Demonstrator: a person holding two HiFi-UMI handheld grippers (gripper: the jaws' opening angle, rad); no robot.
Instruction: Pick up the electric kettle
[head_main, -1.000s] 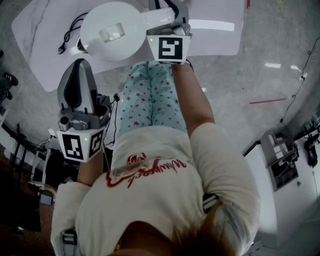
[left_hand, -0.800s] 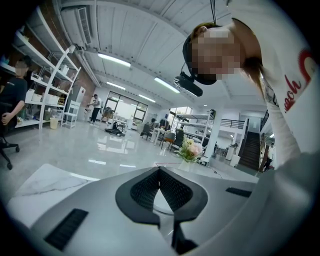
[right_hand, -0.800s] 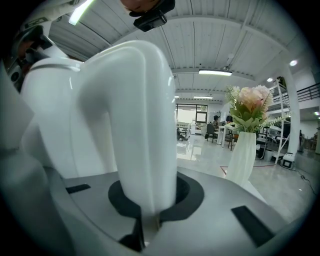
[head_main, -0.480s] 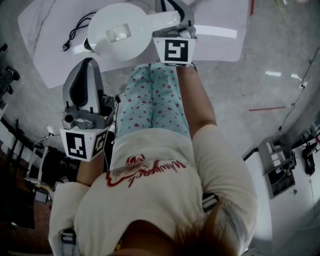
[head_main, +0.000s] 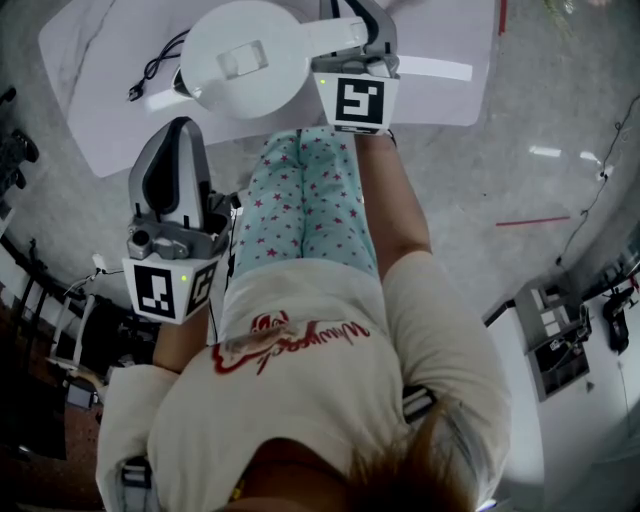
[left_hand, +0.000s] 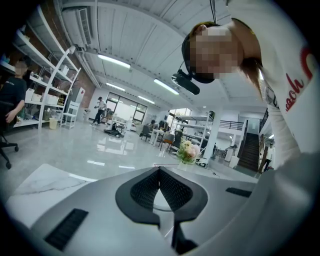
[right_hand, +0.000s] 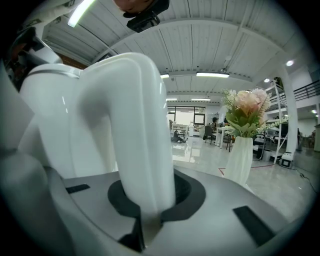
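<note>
The right claw (right_hand: 148, 200) pinches the handle (right_hand: 135, 125) of the glossy white electric kettle (head_main: 245, 60). The left claw (left_hand: 159, 187) is pressed together, empty. The grasp looks made, so next comes a steady, level lift.

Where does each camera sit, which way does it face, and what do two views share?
Head view: on the person's head, facing steeply down at table, left gripper, right gripper; shirt, trousers, forearms show.
Left gripper view: on the left gripper, facing along its shut, empty jaws into a hall; shirt at right.
Right gripper view: on the right gripper, facing the electric kettle whose handle its jaws clamp.
Shared: the electric kettle, in head and right gripper views.
</note>
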